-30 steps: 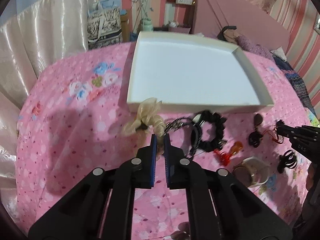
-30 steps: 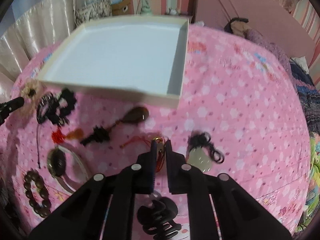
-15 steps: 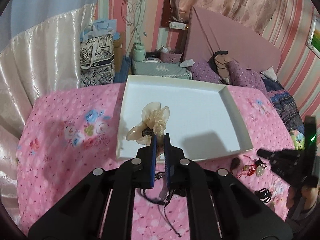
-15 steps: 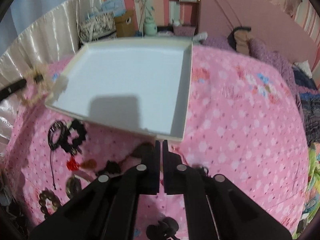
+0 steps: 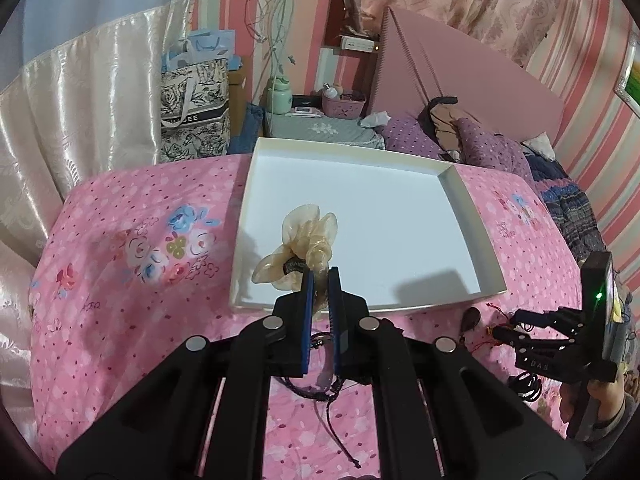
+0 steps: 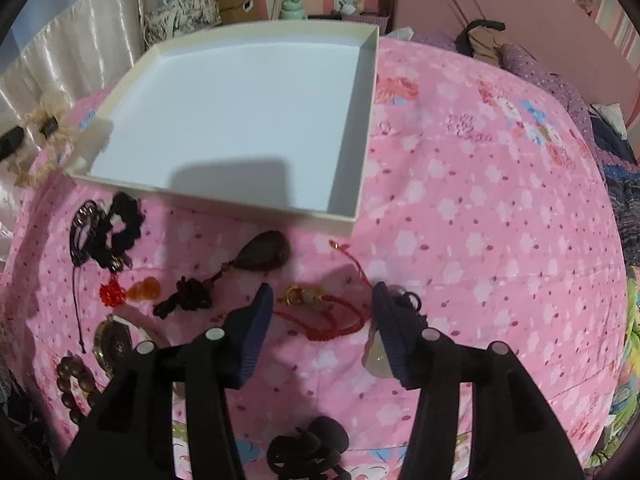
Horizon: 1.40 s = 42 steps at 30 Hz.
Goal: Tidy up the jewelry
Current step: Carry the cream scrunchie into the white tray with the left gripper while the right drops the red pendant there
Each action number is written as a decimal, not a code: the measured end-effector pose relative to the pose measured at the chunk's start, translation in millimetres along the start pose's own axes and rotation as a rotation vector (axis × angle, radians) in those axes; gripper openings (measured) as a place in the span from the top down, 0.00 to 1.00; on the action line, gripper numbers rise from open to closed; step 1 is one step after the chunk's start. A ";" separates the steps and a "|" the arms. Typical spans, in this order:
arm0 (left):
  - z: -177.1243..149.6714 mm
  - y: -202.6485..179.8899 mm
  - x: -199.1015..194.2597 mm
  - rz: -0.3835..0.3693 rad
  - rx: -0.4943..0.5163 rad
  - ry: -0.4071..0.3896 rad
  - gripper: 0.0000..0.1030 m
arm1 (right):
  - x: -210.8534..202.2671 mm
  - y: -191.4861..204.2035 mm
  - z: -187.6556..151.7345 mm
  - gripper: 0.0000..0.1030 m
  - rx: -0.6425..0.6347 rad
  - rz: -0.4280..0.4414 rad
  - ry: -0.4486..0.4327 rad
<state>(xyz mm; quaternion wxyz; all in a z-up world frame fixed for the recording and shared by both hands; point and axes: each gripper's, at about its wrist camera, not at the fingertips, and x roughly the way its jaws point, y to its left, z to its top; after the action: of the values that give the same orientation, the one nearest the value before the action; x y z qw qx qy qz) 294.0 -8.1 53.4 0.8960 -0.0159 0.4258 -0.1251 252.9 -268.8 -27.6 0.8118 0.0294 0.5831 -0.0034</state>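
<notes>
The left gripper (image 5: 319, 280) pinched a cream hair scrunchie (image 5: 304, 240), held over the near edge of the white box (image 5: 460, 196). The right gripper (image 6: 322, 304), its jaws just opening, stood spread over a red string bracelet (image 6: 332, 320) lying in front of the box.

A pink flowered bedspread (image 5: 132, 280) is covering the bed. Cream satin curtains (image 5: 80, 112) are hanging along the left side. A black-and-white floral tote bag (image 5: 195, 110) is standing behind the bed, with a pale blue gift bag (image 5: 208, 44) behind it. A green bottle (image 5: 281, 98) and a pink basket (image 5: 344, 105) are sitting on a grey nightstand (image 5: 320, 130). Purple dotted pillows (image 5: 486, 148) are lying against the pink headboard (image 5: 472, 76).
</notes>
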 end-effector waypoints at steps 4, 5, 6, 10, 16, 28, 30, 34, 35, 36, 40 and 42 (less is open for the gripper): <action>-1.8 1.2 -1.5 0.004 0.001 0.003 0.95 | 15.0 0.7 -8.2 0.78 -0.010 -0.022 0.057; -2.3 0.9 -1.5 0.006 0.002 0.005 0.95 | 17.1 -0.1 -8.6 0.86 -0.007 -0.023 0.059; -1.9 1.3 -1.7 0.006 0.003 0.005 0.95 | 15.7 -1.4 -8.2 0.92 -0.003 -0.020 0.050; -0.6 1.6 -2.2 0.005 0.006 0.003 0.95 | -0.3 -3.9 -0.9 0.96 -0.005 -0.044 -0.002; 12.8 -5.0 0.9 0.008 0.025 -0.005 0.95 | -52.5 -2.1 34.1 0.97 0.001 -0.048 -0.153; 70.6 -17.9 75.2 0.019 0.052 0.042 0.95 | -10.0 36.6 152.3 0.97 0.086 -0.005 -0.240; 81.6 -15.7 95.8 0.037 0.056 0.052 0.95 | 6.4 38.4 167.1 0.97 0.099 -0.020 -0.235; 100.0 -6.7 133.1 0.047 0.039 0.079 0.95 | 31.5 40.3 189.6 0.97 0.109 -0.061 -0.231; 104.6 -3.5 144.3 0.049 0.027 0.094 0.95 | 39.3 39.5 195.8 0.97 0.119 -0.063 -0.221; 107.8 -1.1 152.1 0.053 0.020 0.106 0.95 | 44.4 40.2 200.8 0.97 0.122 -0.069 -0.212; 118.1 3.7 179.7 0.060 0.014 0.137 0.95 | 63.0 39.3 215.8 0.97 0.128 -0.092 -0.197; 120.3 6.7 190.9 0.052 0.004 0.151 0.94 | 73.1 37.3 219.2 0.97 0.136 -0.089 -0.176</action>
<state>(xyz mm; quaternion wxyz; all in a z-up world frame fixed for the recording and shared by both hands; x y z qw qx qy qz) 503.4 -56.3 -15.8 0.8643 0.0064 0.4922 -0.1036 485.3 -240.7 -25.5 0.8552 0.0579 0.5086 -0.0816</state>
